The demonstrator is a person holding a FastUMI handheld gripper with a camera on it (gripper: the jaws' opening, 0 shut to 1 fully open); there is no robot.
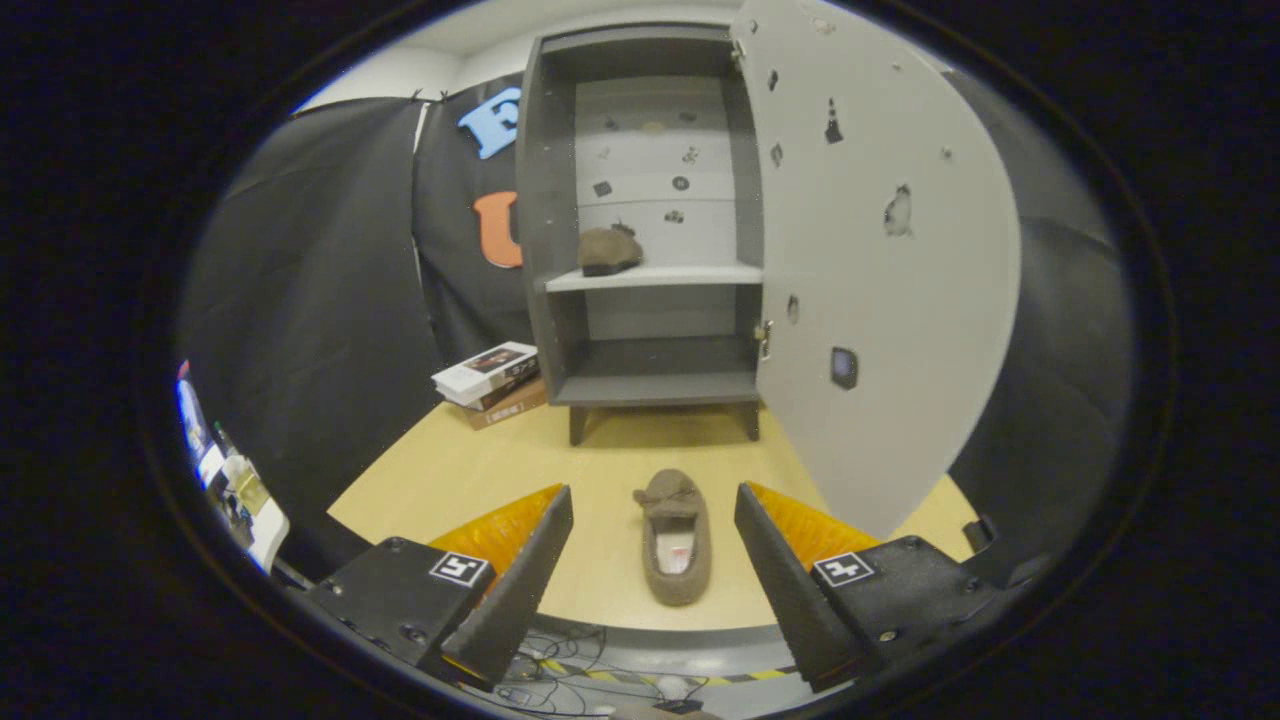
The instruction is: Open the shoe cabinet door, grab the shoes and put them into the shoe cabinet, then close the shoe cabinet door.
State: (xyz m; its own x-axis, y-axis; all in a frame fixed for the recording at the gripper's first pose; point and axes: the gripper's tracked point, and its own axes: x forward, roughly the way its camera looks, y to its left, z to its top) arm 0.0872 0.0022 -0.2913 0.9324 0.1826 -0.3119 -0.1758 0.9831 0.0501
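The grey shoe cabinet (560, 300) stands at the far side of the tan floor board, its door (890, 290) swung wide open to the right. One brown shoe (608, 250) rests on the cabinet's middle shelf (690, 275), at its left end. A second brown slipper (678, 538) lies on the board, toe toward the cabinet, between my fingers and slightly ahead of them. My gripper (655, 510) is open, with neither finger touching the slipper.
A stack of books (492, 383) lies on the board left of the cabinet's base. The open door's edge reaches down close to my right finger. Cables (570, 650) trail on the floor below the board's near edge. Black cloth walls surround the booth.
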